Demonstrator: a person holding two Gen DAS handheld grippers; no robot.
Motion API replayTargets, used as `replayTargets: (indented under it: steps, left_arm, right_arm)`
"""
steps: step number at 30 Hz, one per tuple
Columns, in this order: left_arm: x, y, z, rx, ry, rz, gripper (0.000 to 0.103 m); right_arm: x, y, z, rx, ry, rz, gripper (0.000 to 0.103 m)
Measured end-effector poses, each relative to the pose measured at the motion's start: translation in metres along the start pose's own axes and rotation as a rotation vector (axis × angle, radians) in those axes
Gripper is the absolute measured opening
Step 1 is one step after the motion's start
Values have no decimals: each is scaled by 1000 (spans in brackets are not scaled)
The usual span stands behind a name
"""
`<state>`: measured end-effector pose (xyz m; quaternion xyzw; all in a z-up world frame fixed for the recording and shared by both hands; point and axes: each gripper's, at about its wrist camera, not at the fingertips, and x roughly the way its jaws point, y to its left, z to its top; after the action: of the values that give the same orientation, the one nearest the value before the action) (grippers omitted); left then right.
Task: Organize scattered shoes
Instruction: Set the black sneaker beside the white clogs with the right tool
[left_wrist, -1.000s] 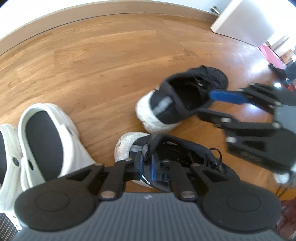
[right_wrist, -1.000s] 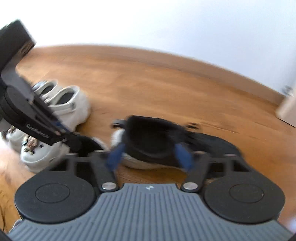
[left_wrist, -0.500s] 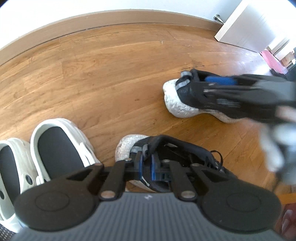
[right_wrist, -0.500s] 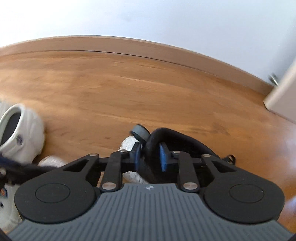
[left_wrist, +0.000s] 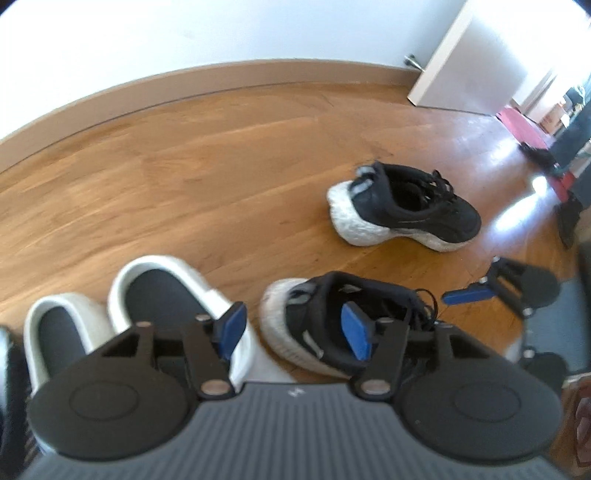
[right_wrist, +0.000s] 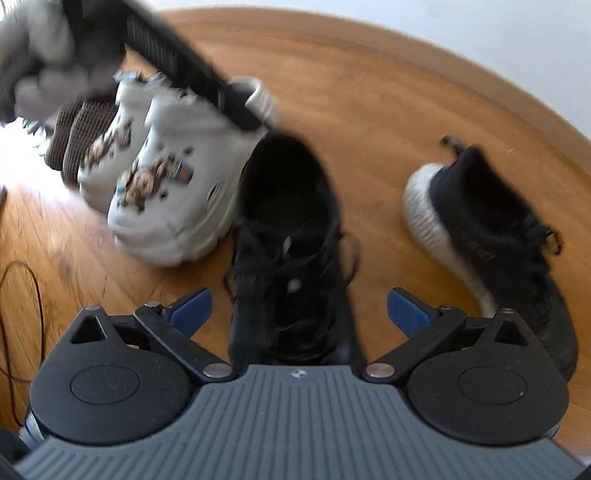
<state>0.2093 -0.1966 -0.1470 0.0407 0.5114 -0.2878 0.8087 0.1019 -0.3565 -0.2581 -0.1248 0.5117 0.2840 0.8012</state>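
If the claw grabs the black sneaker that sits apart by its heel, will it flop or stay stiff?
The far black sneaker probably holds its shape underneath: its white sole looks thick. The soft collar would likely squash in the claw. Its loose laces may dangle.

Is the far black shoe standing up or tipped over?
Standing up: the far black shoe rests on its white sole, opening facing upward.

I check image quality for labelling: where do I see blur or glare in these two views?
Left wrist view: strong glare on the floor at right, mild softness overall. Right wrist view: heavy motion blur on the left claw crossing the top left, the white clogs smeared.
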Motion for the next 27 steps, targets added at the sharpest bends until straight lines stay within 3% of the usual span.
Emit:
replayTargets:
  steps: [8,10,12,13,15,20,27]
  left_arm:
    - [-48,25,-34,-86,-7,20,62]
    - [-55,29,-40,-79,-3,25,62]
    - [-64,35,-48,-74,1,30,62]
    - [-67,39,-51,-77,4,33,62]
    - [-73,46,-56,-93,8,45,62]
    - [-84,63,-63,-164,1,60,63]
    - [-88,65,-61,-200,-2,67,63]
  right_arm:
    - [31,-5,6,19,11,-48,99]
    - [39,-8,5,55,17,-43,94]
    - [46,-6,2,98,9,-10,75]
    - [48,-5,2,111,6,-3,73]
    - [45,-4,2,178,-28,-19,54]
    - [34,-8,7,340,-78,-87,44]
    - [47,-20,40,424,-129,-57,39]
